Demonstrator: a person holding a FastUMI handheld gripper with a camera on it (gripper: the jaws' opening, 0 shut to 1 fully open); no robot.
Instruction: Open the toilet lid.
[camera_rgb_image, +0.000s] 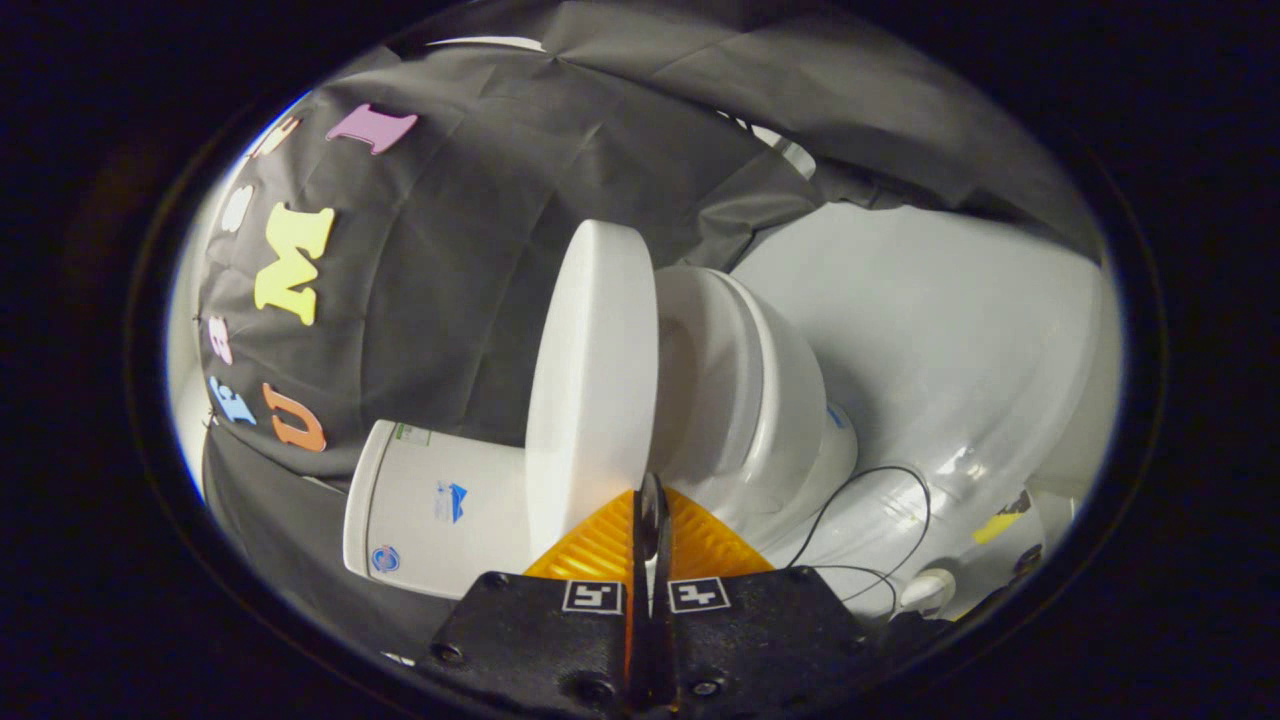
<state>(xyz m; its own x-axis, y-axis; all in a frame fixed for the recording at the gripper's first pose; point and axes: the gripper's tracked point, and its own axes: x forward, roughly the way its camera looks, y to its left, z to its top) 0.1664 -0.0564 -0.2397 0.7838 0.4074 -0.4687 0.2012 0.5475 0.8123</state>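
The view is rolled to one side, so the white toilet lies sideways in it. Its lid (590, 380) is raised off the seat (700, 370) and stands close to the tank (440, 505). The bowl (790, 410) sits beyond the seat. My gripper (651, 500) is shut, its two fingers pressed together with nothing seen between them. The fingertips sit right at the lid's rim, on the side facing the seat. Whether they touch the rim I cannot tell.
Black cloth hangs behind the tank and lid. A glossy white floor (950, 330) spreads past the bowl. A thin black cable (905, 480) loops over it near the toilet's base, beside a small white fitting (925, 590).
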